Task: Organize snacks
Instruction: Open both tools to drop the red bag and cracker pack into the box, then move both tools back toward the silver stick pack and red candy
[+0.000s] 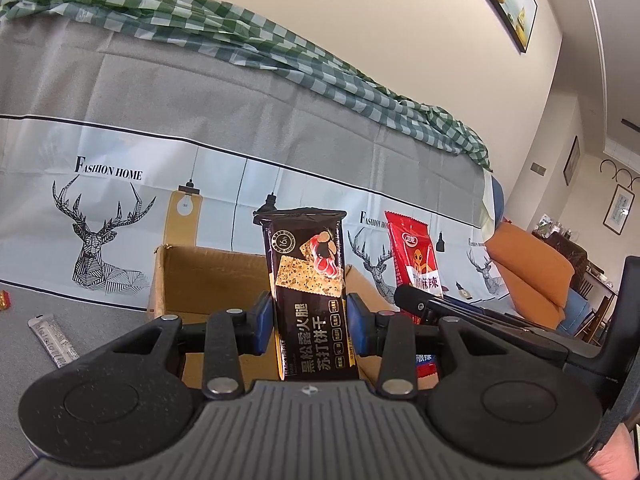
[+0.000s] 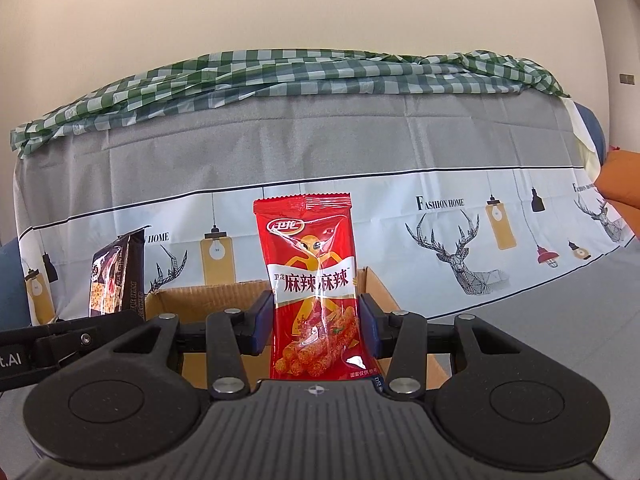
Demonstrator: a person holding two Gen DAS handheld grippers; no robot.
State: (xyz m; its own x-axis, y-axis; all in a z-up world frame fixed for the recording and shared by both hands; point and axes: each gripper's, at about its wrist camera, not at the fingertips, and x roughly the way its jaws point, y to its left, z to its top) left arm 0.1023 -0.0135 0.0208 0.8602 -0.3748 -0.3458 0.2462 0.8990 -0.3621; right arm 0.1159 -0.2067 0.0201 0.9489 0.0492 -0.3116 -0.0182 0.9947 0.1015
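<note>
Both packets are up in the air over the open box (image 1: 200, 280), so the step in hand is the carry to the drop. The left tool (image 1: 310, 320) is clamped on the dark cracker pack (image 1: 306, 276), the right tool (image 2: 316, 322) on the red pack (image 2: 312, 280) — each upright between the blue pads. Next, I judge, each calls for a dip into the box and a parting of the pads; a silver sachet (image 1: 52, 338) waits on the grey cloth, left of the box.
</note>
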